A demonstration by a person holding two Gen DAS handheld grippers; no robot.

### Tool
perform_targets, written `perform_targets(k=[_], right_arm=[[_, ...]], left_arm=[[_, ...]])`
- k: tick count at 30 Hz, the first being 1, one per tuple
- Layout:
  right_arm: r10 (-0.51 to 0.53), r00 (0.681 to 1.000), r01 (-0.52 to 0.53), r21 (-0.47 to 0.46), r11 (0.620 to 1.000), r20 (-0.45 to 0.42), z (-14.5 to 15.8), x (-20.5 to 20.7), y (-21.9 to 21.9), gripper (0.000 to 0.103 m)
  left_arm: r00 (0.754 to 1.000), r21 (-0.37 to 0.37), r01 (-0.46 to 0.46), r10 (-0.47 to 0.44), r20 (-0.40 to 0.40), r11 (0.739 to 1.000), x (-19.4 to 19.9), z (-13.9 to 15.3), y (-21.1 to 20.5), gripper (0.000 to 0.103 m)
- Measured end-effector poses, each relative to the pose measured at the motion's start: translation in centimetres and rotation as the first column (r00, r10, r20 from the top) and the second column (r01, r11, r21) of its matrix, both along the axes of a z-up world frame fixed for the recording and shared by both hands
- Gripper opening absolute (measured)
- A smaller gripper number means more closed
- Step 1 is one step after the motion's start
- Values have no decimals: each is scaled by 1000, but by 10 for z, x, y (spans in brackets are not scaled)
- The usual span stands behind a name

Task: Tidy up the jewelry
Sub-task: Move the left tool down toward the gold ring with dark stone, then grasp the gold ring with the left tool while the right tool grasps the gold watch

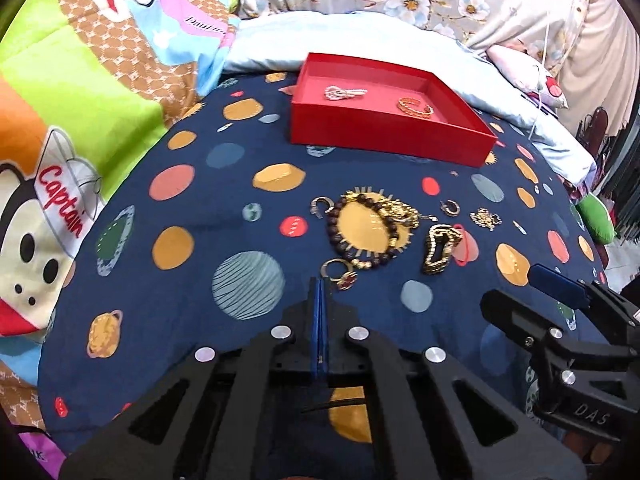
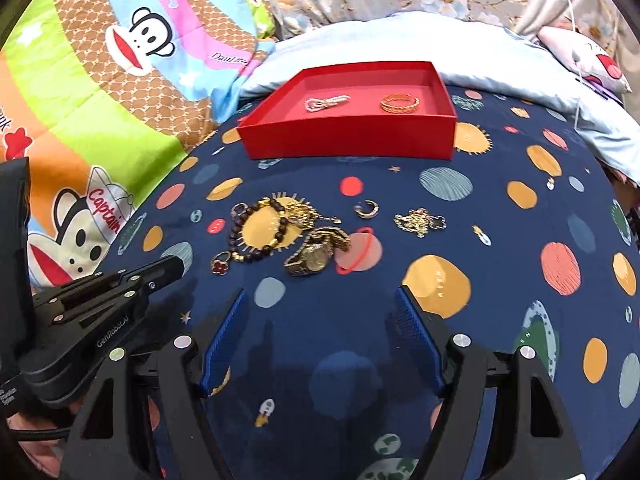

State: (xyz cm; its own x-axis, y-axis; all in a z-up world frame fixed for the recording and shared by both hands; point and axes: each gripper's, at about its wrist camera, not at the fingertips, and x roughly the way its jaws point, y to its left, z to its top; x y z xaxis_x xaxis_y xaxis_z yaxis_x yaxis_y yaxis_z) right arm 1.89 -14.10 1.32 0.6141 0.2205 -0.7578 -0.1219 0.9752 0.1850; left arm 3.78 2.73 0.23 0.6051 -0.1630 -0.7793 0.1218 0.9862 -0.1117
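Observation:
A red tray (image 1: pixel 384 136) (image 2: pixel 348 142) sits at the back of the navy planet bedspread. It holds a pearl bracelet (image 1: pixel 345 93) (image 2: pixel 327 102) and a gold bangle (image 1: pixel 415 107) (image 2: pixel 399 103). Loose jewelry lies in front of it: a dark bead bracelet (image 1: pixel 362 258) (image 2: pixel 256 256), a gold watch (image 1: pixel 440 248) (image 2: pixel 316 256), a red-flower ring (image 1: pixel 340 274) (image 2: pixel 220 266), ear cuffs (image 1: pixel 450 207) (image 2: pixel 367 208) and a gold chain charm (image 1: pixel 485 218) (image 2: pixel 418 221). My left gripper (image 1: pixel 320 286) is shut and empty, its tip just before the ring. My right gripper (image 2: pixel 320 308) is open, just before the watch.
A cartoon monkey quilt (image 1: pixel 80 100) (image 2: pixel 100 100) lies bunched on the left. A pale blue pillow (image 1: pixel 400 36) (image 2: pixel 400 40) lies behind the tray, with floral fabric beyond. The bed's edge falls away at the far right.

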Motion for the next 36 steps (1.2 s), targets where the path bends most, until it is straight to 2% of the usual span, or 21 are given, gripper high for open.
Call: perform_targets(k=[5,7,9,12,18,20,25,36], right_arm=[[-4,1000,4,-5,1000,-16,-5,-2,1,73],[-14,1000,14,-2,1000,-21,-6,-2,-1,73],[-22,999,22,-2,1000,-24,-6,-1,-4,73],[-32,999,32,-6,999,-23,-6,-1,-7,73],[-41,999,41,0,999,-33,-9,4,-12,73],[-38,999,37,-1,999,-36,-10,6,-11,73],[-25,999,25,-6,1000,-39,-13,12,-7,73],[-2,1000,2,8,1000,-20,-14,36,6,72]], left_arm=[[1000,-42,0,-1,-19,999,3,-7,4,3],[1000,-34,8,-8,-14,999,7,-9,-2,22],[1000,-34,10,-11,-18,999,13,-12,-5,27],[999,-57,28,-30,-45,998,21,-17,-10,27],[998,-38,34,-36,-45,999,26,-23,-17,26],[999,-33,28,-30,-40,999,28,-24,-17,21],[999,-38,24,-25,-39,999,29,-23,-15,20],[1000,-68,-23,22,-14,997,24,-3,8,20]])
